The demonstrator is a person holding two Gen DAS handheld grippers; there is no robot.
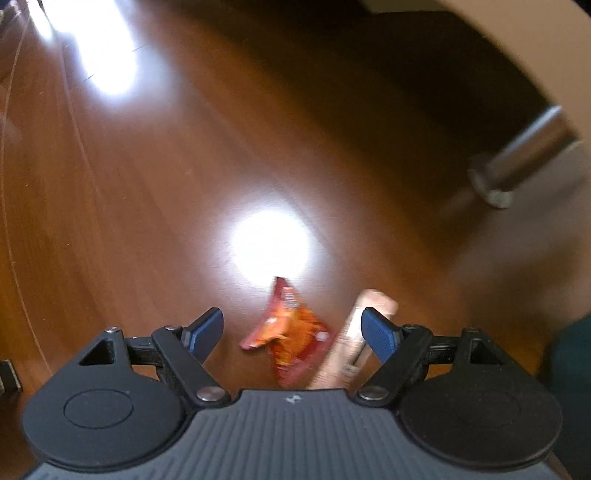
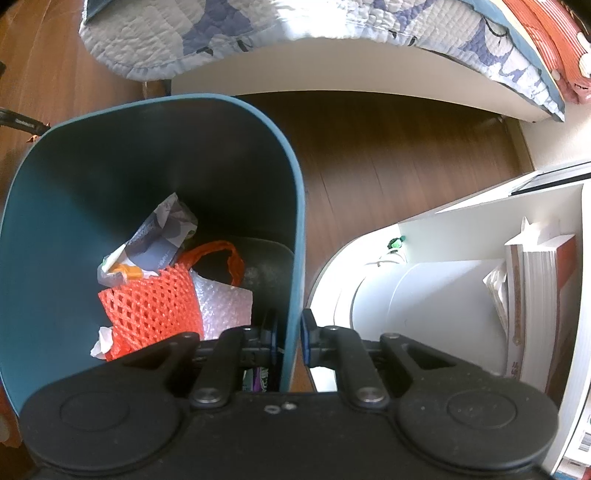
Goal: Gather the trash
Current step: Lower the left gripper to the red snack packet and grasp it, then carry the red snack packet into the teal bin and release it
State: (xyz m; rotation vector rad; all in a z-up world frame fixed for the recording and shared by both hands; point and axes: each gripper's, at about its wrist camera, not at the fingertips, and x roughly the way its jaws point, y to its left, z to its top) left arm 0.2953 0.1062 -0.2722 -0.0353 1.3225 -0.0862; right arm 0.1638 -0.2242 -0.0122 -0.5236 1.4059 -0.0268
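In the left wrist view, an orange-red snack wrapper [image 1: 291, 332] lies on the wooden floor, with a tan paper stick wrapper [image 1: 354, 339] just right of it. My left gripper [image 1: 293, 330] is open above them, with both pieces between its blue pads [image 1: 205, 332]; the view is blurred. In the right wrist view, my right gripper [image 2: 290, 338] is shut on the near right wall of a teal trash bin [image 2: 295, 206]. The bin holds an orange net bag [image 2: 155, 306], bubble wrap [image 2: 225, 306] and crumpled paper [image 2: 159, 236].
A metal furniture leg [image 1: 517, 162] stands on the floor at the right of the left wrist view. In the right wrist view, a bed with a quilt [image 2: 295, 22] is behind the bin and a white shelf with books [image 2: 535, 295] is to its right.
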